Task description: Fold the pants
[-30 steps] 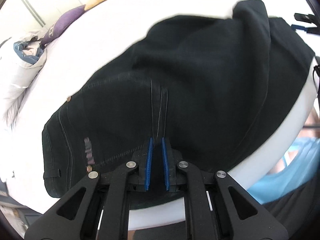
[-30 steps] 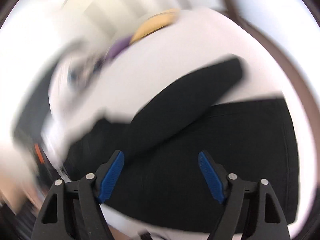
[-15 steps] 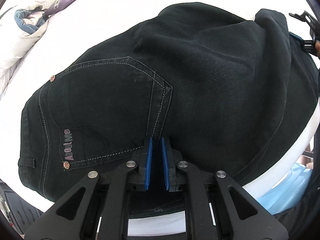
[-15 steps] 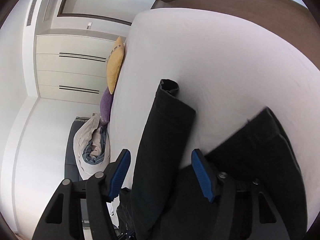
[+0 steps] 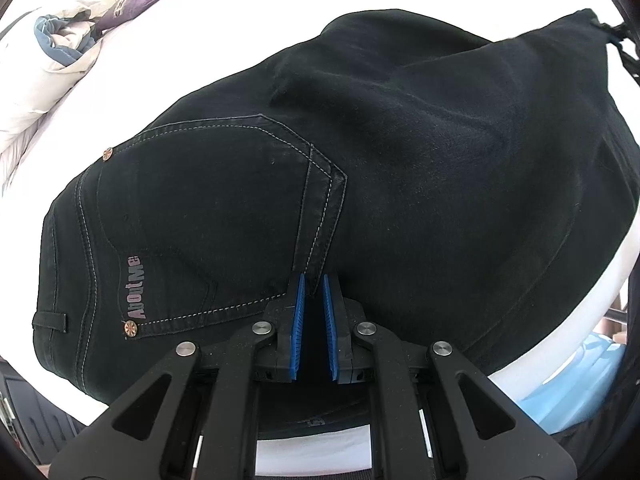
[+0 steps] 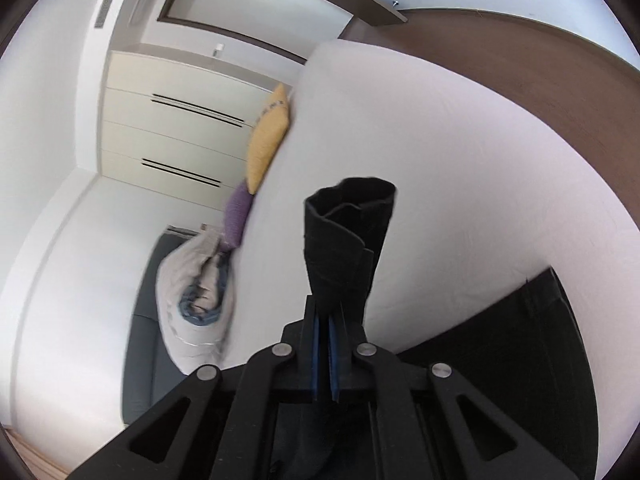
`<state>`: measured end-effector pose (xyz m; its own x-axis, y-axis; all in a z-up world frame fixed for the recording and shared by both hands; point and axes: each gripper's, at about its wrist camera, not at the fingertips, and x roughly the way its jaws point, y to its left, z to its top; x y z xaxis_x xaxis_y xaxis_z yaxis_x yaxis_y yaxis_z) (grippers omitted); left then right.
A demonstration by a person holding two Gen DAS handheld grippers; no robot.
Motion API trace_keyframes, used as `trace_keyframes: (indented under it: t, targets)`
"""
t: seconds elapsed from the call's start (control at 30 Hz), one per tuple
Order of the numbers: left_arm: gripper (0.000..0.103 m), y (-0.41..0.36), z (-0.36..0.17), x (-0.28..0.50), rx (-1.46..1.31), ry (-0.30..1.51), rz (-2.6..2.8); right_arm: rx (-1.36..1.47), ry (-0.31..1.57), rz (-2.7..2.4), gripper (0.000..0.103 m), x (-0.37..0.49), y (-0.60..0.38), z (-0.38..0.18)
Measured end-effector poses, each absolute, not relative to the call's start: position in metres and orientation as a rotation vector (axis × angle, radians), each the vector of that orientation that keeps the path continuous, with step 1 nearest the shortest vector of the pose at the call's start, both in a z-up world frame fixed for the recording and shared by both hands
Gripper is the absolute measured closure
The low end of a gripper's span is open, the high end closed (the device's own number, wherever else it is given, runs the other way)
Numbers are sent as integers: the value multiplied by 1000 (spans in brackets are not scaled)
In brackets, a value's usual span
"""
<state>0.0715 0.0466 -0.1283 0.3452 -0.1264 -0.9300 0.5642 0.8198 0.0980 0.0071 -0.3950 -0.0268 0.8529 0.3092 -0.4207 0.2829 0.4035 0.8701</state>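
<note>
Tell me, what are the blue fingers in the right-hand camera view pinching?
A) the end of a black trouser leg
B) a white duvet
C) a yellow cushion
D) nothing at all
A: in the right wrist view the right gripper has its fingers closed on the black trouser leg, whose open hem sticks out past them above the white bed.

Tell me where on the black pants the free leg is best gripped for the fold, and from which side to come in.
Grip the black pants near the leg's cuff, where the right gripper is already shut on the leg. The leg narrows to a slim tube there, so the jaws can span it; come in along its length from the seat end. The left gripper pins the seat by the back pocket.
</note>
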Motion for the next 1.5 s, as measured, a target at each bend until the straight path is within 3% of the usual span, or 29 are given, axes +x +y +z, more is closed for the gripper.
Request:
trace_keyframes:
  t: [0.1,0.17,0.2,0.23,0.37,0.6,0.73,0.83,0.9,0.97,1.0,1.03,1.07,1.2,1.27,1.3,1.33,1.37,1.43,1.47,1.5]
  targets:
    - [94,47,-124,71,443,1138,-469,1199,593,0,98,-21,-393,-11]
    - [94,50,-125,71,445,1136,-474,1244,621,-48,92,-51,-394,-15]
    - [94,51,-126,71,443,1136,-476,1239,656,-107,83,-65,-395,-21]
    - [94,52,-126,72,441,1138,-478,1228,702,-188,64,-77,-398,-28]
    - [94,51,-123,71,454,1144,-482,1197,734,-453,62,-142,-417,-46]
    - [94,41,-122,70,470,1154,-462,1278,713,-113,60,-135,-403,-64]
    - [94,36,-124,69,474,1154,-451,1447,731,-6,50,-121,-389,-94]
    - [94,33,-125,69,476,1156,-446,1462,814,44,34,-105,-362,-106]
    - [94,33,-126,68,477,1155,-444,1442,843,39,30,-94,-342,-114]
    - [94,32,-127,67,477,1153,-445,1407,848,25,32,-84,-335,-116]
    - [94,33,-126,67,475,1152,-447,1397,835,25,42,-77,-334,-112]
    - [94,33,-126,67,473,1151,-447,1377,832,22,76,-69,-334,-108]
    - [94,34,-126,66,473,1149,-447,1333,846,19,93,-61,-336,-100]
    - [94,37,-126,65,464,1143,-452,1323,820,-14,96,-46,-355,-67]
    - [94,39,-125,64,464,1143,-456,1367,832,-20,92,-41,-364,-50]
    - [94,39,-125,64,467,1145,-458,1403,841,-21,81,-32,-363,-44]
    - [94,39,-125,64,470,1146,-460,1449,843,-24,59,-28,-367,-34]
    - [94,39,-124,64,473,1146,-461,1473,801,-19,50,-27,-370,-24]
    - [94,39,-124,65,471,1147,-460,1390,617,1,7,-33,-379,8]
    - [94,39,-124,65,467,1146,-459,1297,566,-38,0,-38,-384,23]
    - [94,38,-124,65,466,1145,-458,1189,521,-117,0,-46,-391,35]
